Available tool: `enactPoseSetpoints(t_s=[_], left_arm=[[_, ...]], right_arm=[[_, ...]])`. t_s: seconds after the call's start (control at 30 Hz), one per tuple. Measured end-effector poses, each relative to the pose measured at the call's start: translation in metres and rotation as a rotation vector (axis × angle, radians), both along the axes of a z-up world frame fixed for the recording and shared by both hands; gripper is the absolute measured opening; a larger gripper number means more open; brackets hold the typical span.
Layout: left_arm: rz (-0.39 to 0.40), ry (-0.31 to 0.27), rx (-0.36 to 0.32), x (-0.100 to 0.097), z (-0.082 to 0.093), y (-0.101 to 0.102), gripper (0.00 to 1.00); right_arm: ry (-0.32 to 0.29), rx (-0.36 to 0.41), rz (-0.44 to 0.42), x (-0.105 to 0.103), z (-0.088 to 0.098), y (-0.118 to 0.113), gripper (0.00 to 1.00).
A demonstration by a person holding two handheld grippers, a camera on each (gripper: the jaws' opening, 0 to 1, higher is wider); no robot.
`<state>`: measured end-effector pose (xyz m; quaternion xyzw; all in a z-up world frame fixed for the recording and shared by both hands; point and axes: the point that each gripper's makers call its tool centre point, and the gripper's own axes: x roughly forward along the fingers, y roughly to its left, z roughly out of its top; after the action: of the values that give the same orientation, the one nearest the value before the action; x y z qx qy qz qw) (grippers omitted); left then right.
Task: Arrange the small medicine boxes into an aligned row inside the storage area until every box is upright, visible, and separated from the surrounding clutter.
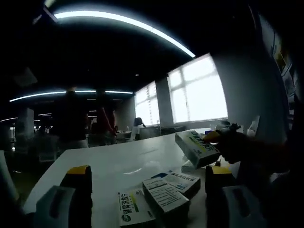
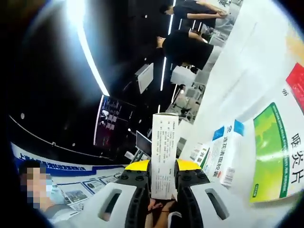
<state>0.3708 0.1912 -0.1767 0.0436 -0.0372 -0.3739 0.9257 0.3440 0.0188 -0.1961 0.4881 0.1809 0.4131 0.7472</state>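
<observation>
A broad white table (image 1: 118, 166) with a smooth, faintly shiny top fills the lower middle of the left gripper view and runs along the right edge of the right gripper view. Behind it, in the upper right of the left gripper view, bright windows (image 1: 197, 90) light a dark room with long curved ceiling lights (image 1: 123, 23).

In the right gripper view the biggest item is a flat cardboard box with a green panel (image 2: 273, 152) at the lower right, lying on the table; just beside it, towards the centre, lies a white box with a blue corner (image 2: 225, 152).

The right gripper (image 2: 161, 183) has its yellow-tipped jaws closed on a slim white box (image 2: 164, 156), printed with fine text, which stands out between them at the bottom centre. In the left gripper view that gripper comes in from the right, holding the box (image 1: 195, 148) tilted above the table.

The left gripper (image 1: 149, 199) has its jaws spread wide at the bottom of its view, holding nothing. Between them three small cardboard boxes lie flat and close together: a green-and-white box (image 1: 133, 209), a white box with small print (image 1: 164, 195) and a blue-edged box (image 1: 183, 180).

People (image 1: 102, 123) stand in the dim background at the left.
</observation>
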Motion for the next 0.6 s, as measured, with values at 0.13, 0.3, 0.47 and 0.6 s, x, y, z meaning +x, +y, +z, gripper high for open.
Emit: enactPoseSetpoints(t_s=[0.13,0.3,0.47,0.6], left_arm=[[-0.007,0.005,0.003,0.000,-0.001,0.003,0.99],[-0.009,0.010,-0.002,-0.001,0.000,0.005,0.99],[-0.009,0.019,0.004,-0.002,-0.003,0.006,0.99],[-0.006,0.023,0.006,-0.002,-0.004,0.009,0.99]], right_arm=[[0.006,0.002,-0.010,-0.003,-0.001,-0.007,0.17],[0.003,-0.001,-0.023,-0.007,0.000,-0.015,0.17],[-0.002,-0.011,-0.039,-0.007,0.001,-0.023,0.17],[-0.007,-0.015,-0.050,-0.005,0.005,-0.029,0.17]])
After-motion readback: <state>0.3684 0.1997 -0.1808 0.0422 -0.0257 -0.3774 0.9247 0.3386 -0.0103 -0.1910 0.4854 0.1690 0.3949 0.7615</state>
